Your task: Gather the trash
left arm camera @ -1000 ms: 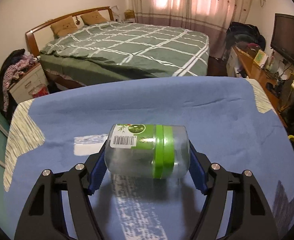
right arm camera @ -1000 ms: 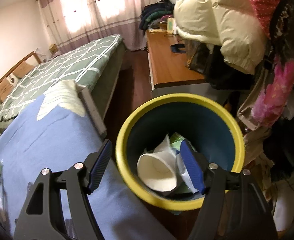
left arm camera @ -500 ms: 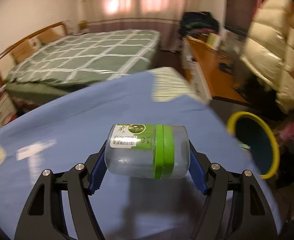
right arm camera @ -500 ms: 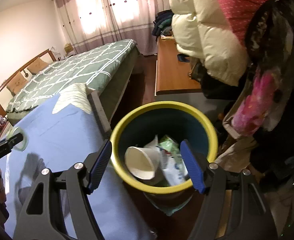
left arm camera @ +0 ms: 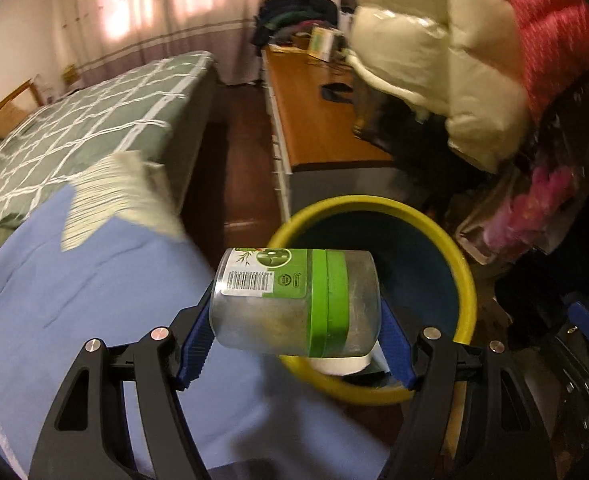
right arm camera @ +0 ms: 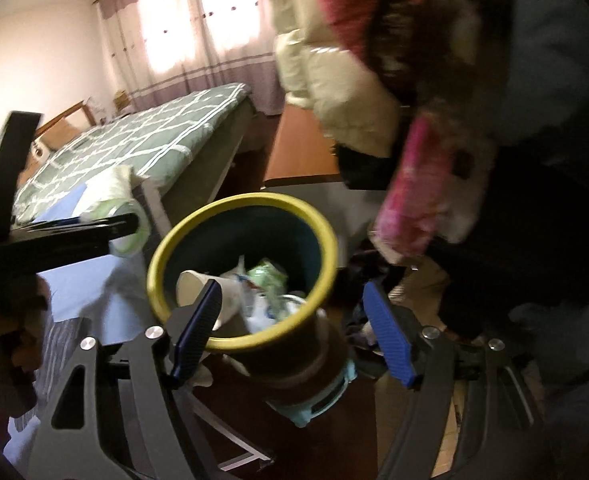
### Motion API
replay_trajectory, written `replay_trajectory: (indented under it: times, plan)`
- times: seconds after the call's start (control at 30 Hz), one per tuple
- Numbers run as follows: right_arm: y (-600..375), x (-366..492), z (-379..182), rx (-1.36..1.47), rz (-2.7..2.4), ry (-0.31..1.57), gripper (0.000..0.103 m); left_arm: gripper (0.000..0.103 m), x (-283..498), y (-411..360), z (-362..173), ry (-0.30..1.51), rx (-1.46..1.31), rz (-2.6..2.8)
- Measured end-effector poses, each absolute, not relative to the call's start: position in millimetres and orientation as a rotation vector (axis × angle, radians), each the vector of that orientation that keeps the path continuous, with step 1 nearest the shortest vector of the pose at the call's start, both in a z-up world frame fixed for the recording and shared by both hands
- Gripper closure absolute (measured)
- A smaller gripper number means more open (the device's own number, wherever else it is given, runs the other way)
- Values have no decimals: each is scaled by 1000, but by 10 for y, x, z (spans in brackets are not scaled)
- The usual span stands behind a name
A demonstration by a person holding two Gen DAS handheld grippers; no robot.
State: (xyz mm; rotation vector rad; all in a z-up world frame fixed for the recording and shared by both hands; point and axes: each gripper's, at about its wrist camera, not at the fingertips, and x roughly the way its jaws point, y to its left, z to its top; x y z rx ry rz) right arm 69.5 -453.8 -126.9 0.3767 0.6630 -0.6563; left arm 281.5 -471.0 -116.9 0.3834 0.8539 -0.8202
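Left gripper (left arm camera: pixel 296 316): lower centre of frame, angled downward, jaws clamped endwise on a clear jar (left arm camera: pixel 294 304) held crosswise. Right gripper (right arm camera: pixel 290 328): lower centre, angled downward, jaws just opening wider, pads gripping nothing.

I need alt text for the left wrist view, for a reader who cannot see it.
The left gripper holds a clear jar with a green band sideways, in front of a yellow-rimmed bin. A blue cloth lies at the left; behind are a green checked bed and a wooden desk.

A blue cloth (left arm camera: pixel 94 304) covers the table, apparently bare.
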Motion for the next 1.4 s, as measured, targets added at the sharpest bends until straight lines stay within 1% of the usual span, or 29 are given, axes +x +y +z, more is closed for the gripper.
replay_trajectory:
  times: [0.23,0.27,0.3,0.33,0.37,0.43,0.5,0.63,0.8,1.07,1.17,1.4]
  plan:
    - [-4652,518,-1302,406,-669,661,30,32,2654,-5231,-1423,892,454,-838]
    - [-4659,522,-1306,410,-666,661,30,29,2640,-5269,-1459,898,459,-840]
    - [-4661,512,-1308,417,-662,661,30,20,2628,-5290,-1479,895,463,-835]
    - [-4651,510,-1304,420,-657,659,30,16,2618,-5284,-1466,884,460,-818]
    - [-4641,512,-1302,421,-654,659,30,13,2613,-5266,-1442,876,451,-808]
    - [-4608,513,-1291,419,-640,658,29,13,2594,-5098,-1304,856,407,-806]
    - [-4553,526,-1280,421,-610,662,29,7,2533,-4822,-1087,806,362,-796]
    - [-4369,597,-1230,398,-539,668,26,5,2385,-4054,-682,699,291,-738]
    - [-4092,665,-1099,340,-459,655,21,5,2126,-2979,-378,604,211,-604]
    - [-3666,637,-858,263,-395,605,21,5,1613,-1457,-319,574,115,-342]
    - [-3526,602,-787,229,-377,581,18,5,1416,-991,-318,582,72,-277]
    - [-3254,470,-648,160,-343,539,16,5,934,-198,-408,589,-55,-164]
